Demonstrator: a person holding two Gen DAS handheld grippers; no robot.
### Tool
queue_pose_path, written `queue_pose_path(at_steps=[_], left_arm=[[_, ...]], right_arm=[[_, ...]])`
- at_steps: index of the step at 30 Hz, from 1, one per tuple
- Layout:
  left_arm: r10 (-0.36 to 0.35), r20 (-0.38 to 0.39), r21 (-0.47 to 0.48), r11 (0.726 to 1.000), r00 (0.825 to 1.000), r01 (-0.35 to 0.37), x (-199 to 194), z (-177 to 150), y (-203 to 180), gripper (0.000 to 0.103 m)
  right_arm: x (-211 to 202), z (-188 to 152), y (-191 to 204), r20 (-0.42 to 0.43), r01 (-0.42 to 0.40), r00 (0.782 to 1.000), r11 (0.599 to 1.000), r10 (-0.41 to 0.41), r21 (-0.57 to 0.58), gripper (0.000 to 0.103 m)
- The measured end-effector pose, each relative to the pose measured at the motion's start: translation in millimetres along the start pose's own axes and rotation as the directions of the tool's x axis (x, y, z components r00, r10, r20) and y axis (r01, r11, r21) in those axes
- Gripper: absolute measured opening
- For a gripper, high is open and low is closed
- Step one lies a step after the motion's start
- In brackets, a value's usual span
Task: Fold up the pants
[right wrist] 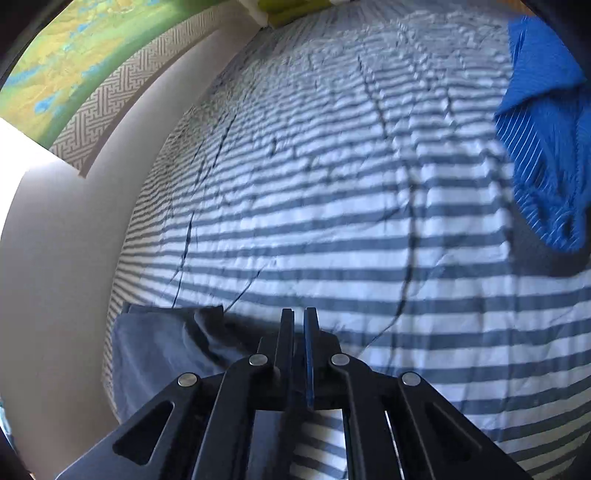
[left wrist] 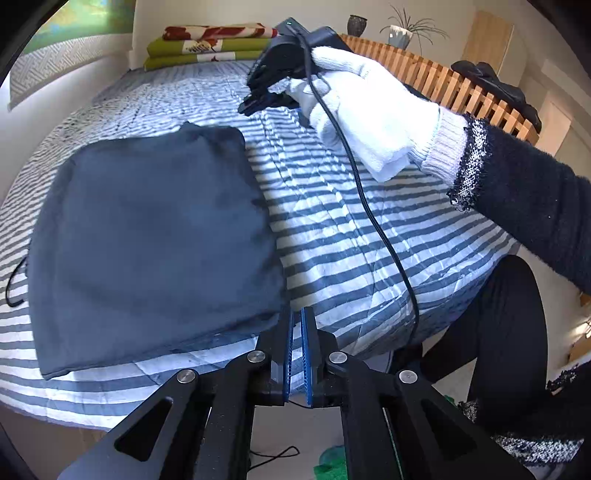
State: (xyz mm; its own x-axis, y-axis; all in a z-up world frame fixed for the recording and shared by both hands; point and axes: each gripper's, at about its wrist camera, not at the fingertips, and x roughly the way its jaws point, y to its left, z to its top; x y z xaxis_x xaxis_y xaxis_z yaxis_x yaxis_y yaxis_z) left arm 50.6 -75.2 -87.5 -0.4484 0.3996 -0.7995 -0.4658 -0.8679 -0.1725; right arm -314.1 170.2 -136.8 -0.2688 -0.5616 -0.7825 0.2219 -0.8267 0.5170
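Folded dark slate-blue fabric pants (left wrist: 147,236) lie flat on the grey-and-white striped bed cover (left wrist: 369,229), a compact, roughly rectangular bundle. In the left wrist view its long axis runs from the near edge of the bed toward the pillows, the far end narrower and rounded. Nothing is gripping it.

Containers: a dark speckled vase (left wrist: 357,25) and a pale pot holding a thin-leaved plant (left wrist: 400,35) stand on the slatted wooden rail (left wrist: 436,74) beyond the bed — contents of the vase cannot be made out.

Room: stacked green and red-patterned cushions (left wrist: 207,46) at the head of the bed; a green-and-yellow wall hanging with a grey fret border (right wrist: 74,74); a bright blue pinstriped garment (right wrist: 546,147) on the cover at the right edge of the right wrist view.

Left gripper (left wrist: 297,321): jaws together, nothing between the blue pads, hovering at the near right corner of the pants.

Right gripper (right wrist: 299,321): jaws all but together, empty, above the cover beside the bundle's corner. The person's white-gloved right hand (left wrist: 369,110) holds it, black cable (left wrist: 369,214) trailing down.
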Motion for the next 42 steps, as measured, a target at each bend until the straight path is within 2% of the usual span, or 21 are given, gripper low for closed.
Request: queue_pose_path(at_steps=[2, 4, 8, 10, 12, 13, 15, 18, 21, 24, 26, 27, 28, 29, 30, 32, 33, 35, 38, 40, 42], left_arm=[[-0.008, 0.032, -0.025, 1.000, 0.999, 0.008, -13.0, 1.5, 5.9, 0.004], [0.031, 0.078, -0.061, 0.998, 0.996, -0.026, -26.1, 5.7, 21.6, 0.004], [0.177, 0.135, -0.210, 0.967, 0.975, -0.147, -36.1, 12.0, 90.9, 0.007], [0.293, 0.111, -0.246, 0.934, 0.950, -0.260, -31.2, 9.6, 122.5, 0.008], [0.398, 0.030, -0.290, 0.882, 0.917, -0.373, -24.4, -0.9, 159.1, 0.007], [0.405, 0.018, -0.337, 0.863, 0.914, -0.376, -28.2, -5.3, 174.6, 0.007], [0.407, 0.053, -0.423, 0.837, 0.912, -0.349, -48.7, -8.5, 195.4, 0.007], [0.395, 0.124, -0.401, 0.859, 0.910, -0.319, -69.6, 11.5, 195.8, 0.008], [0.311, 0.165, -0.322, 0.914, 0.936, -0.247, -61.9, 52.2, 191.7, 0.019], [0.220, 0.155, -0.247, 0.952, 0.963, -0.178, -30.4, 93.2, 192.1, 0.025], [0.165, 0.114, -0.262, 0.956, 0.980, -0.130, 0.2, 111.9, 205.0, 0.026], [0.190, 0.078, -0.267, 0.950, 0.979, -0.163, 13.6, 117.2, 214.1, 0.028], [0.284, 0.031, -0.258, 0.929, 0.958, -0.267, 25.7, 122.0, 225.2, 0.028], [0.398, 0.004, -0.251, 0.889, 0.917, -0.384, 30.1, 123.1, 236.5, 0.025], [0.426, 0.016, -0.284, 0.869, 0.904, -0.405, 24.8, 121.5, 244.4, 0.024], [0.359, 0.091, -0.422, 0.859, 0.929, -0.291, -0.9, 108.1, 257.6, 0.026], [0.329, 0.126, -0.451, 0.859, 0.936, -0.241, -11.2, 100.0, 256.8, 0.026], [0.307, 0.177, -0.466, 0.863, 0.935, -0.195, -25.3, 79.6, 242.4, 0.026], [0.211, 0.211, -0.475, 0.875, 0.954, -0.089, -24.8, 60.5, 225.9, 0.026], [0.167, 0.214, -0.469, 0.882, 0.962, -0.049, -18.3, 51.9, 216.3, 0.026], [0.121, 0.204, -0.451, 0.893, 0.971, -0.017, -8.6, 43.0, 210.4, 0.026]], right_arm=[[-14.0, -0.6, 0.3, 0.006, -0.044, 0.999, 0.999, 0.044, -0.001, 0.007], [-21.8, -9.9, 12.4, -0.013, -0.069, 0.998, 0.996, 0.068, -0.058, 0.007], [-21.3, -53.5, 51.4, -0.085, -0.115, 0.992, 0.966, 0.098, -0.232, 0.008], [-10.4, -73.7, 65.2, -0.119, -0.122, 0.989, 0.948, 0.091, -0.295, 0.016], [9.8, -85.8, 75.4, -0.128, -0.064, 0.992, 0.932, 0.019, -0.357, 0.021], [20.8, -86.6, 76.9, -0.110, 0.013, 0.992, 0.928, -0.058, -0.372, 0.021], [23.6, -80.8, 69.6, -0.081, 0.064, 0.992, 0.936, -0.098, -0.345, 0.021], [0.5, -76.4, 53.5, -0.065, 0.002, 0.998, 0.964, -0.020, -0.265, 0.021], [-21.2, -99.1, 51.9, -0.075, -0.055, 0.997, 0.963, 0.036, -0.263, 0.022], [-29.1, -132.9, 56.6, -0.108, -0.086, 0.992, 0.957, 0.058, -0.276, 0.022], [-25.9, -156.4, 66.8, -0.136, -0.116, 0.988, 0.947, 0.078, -0.299, 0.022], [-20.2, -169.5, 77.4, -0.153, -0.119, 0.985, 0.941, 0.073, -0.316, 0.022], [-15.2, -183.9, 80.9, -0.179, -0.116, 0.982, 0.931, 0.056, -0.345, 0.023], [-5.5, -196.6, 85.7, -0.216, -0.095, 0.976, 0.916, 0.009, -0.389, 0.023], [2.2, -205.0, 87.6, -0.240, -0.069, 0.970, 0.902, -0.040, -0.427, 0.023], [-5.1, -206.5, 90.3, -0.226, -0.059, 0.972, 0.877, -0.058, -0.477, 0.022], [-11.3, -200.1, 91.9, -0.229, -0.066, 0.972, 0.878, -0.051, -0.475, 0.022], [-29.1, -176.9, 99.8, -0.199, -0.097, 0.980, 0.882, 0.003, -0.462, 0.023], [-43.9, -129.6, 124.6, -0.123, -0.109, 0.991, 0.877, 0.058, -0.468, 0.023], [-40.0, -97.5, 145.6, -0.089, -0.126, 0.992, 0.871, 0.094, -0.475, 0.024], [-22.9, -71.5, 163.7, -0.102, -0.139, 0.989, 0.874, 0.103, -0.465, 0.025]])
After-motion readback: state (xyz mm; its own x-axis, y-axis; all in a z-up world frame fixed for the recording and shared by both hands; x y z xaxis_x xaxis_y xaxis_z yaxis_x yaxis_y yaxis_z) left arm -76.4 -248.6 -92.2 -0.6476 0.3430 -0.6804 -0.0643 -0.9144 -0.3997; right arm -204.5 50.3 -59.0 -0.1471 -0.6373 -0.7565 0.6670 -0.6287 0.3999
